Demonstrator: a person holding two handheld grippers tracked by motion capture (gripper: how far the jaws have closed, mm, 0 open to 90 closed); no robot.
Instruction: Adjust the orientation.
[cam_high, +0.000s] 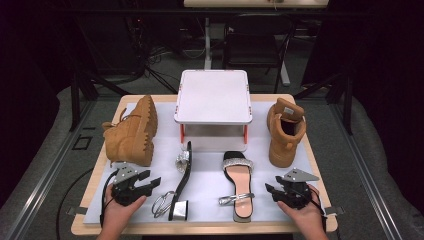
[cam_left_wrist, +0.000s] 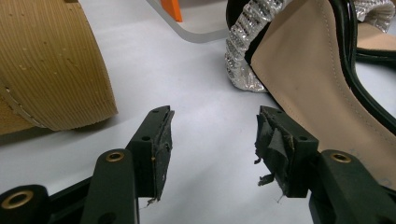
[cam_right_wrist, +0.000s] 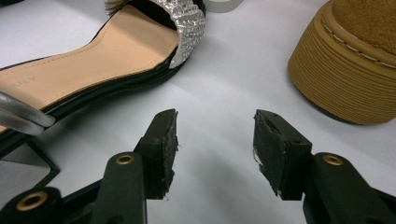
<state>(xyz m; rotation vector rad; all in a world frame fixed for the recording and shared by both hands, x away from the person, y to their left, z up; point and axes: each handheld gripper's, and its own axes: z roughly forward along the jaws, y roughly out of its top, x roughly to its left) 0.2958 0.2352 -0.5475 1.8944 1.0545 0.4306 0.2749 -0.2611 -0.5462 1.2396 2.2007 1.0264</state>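
Right now the white box (cam_high: 212, 102) is sitting at the back, maybe waiting for shoes, with a brown boot (cam_high: 131, 132) lying beside it. Nearer, the left gripper (cam_high: 141, 182) is waiting wide open beside the tipped sandal (cam_high: 181, 182), and the right gripper (cam_high: 275, 191) is waiting open beside the flat sandal (cam_high: 239, 182), both holding nothing.

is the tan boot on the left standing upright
No, the tan suede boot on the left lies on its side, ridged sole facing right.
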